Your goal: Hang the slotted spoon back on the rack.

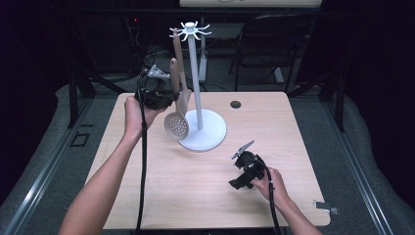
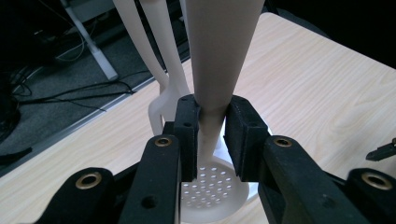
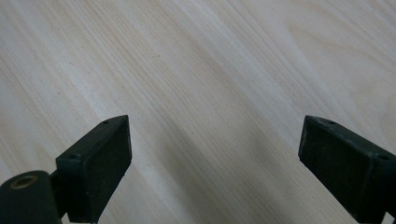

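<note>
We count two utensils at one white rack (image 1: 195,73): one slotted spoon (image 1: 176,123) and one spatula (image 1: 182,73) (both beige), plus two grippers, left (image 1: 164,95) and right (image 1: 240,182), on one table (image 1: 274,132)

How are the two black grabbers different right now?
The left gripper is squeezed shut on the slotted spoon; the right gripper is wide open, holding nothing. The left is lifted beside the white stand; the right sits low over the table. Both are black, hand-held.

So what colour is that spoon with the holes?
Pale beige; the slotted spoon shows best in the left gripper view.
</note>
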Motion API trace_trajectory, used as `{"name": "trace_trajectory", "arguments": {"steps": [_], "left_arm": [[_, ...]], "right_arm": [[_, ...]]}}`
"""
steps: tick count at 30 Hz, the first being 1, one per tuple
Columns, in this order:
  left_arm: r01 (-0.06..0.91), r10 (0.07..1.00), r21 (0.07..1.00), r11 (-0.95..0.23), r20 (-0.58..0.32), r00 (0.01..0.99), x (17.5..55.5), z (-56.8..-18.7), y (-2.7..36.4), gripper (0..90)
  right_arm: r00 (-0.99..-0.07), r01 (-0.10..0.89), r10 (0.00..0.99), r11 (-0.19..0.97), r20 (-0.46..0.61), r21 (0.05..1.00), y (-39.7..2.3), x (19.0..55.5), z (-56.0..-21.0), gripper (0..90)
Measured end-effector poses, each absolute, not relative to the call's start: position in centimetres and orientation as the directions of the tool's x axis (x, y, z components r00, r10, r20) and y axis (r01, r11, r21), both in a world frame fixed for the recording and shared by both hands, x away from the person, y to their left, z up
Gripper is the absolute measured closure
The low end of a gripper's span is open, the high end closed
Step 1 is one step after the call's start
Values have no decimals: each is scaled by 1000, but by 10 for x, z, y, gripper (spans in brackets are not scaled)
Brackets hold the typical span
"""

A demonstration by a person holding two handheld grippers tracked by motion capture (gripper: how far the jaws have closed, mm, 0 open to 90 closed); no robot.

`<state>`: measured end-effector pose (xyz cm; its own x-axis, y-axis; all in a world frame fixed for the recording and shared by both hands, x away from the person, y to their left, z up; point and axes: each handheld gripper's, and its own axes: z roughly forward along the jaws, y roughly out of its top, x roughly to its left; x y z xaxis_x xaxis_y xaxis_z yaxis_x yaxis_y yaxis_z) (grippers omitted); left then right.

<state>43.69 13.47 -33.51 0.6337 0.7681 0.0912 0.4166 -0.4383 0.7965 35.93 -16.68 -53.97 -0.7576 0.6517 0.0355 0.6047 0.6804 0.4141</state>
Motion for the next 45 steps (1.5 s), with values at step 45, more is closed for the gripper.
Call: {"name": "trace_trajectory", "arguments": {"steps": [45], "left_arm": [[433,794,783,-446,124,595,469,-303,109,746]], "right_arm": [[-762,598,647,690,23,407,-167,359,-539,92]]}}
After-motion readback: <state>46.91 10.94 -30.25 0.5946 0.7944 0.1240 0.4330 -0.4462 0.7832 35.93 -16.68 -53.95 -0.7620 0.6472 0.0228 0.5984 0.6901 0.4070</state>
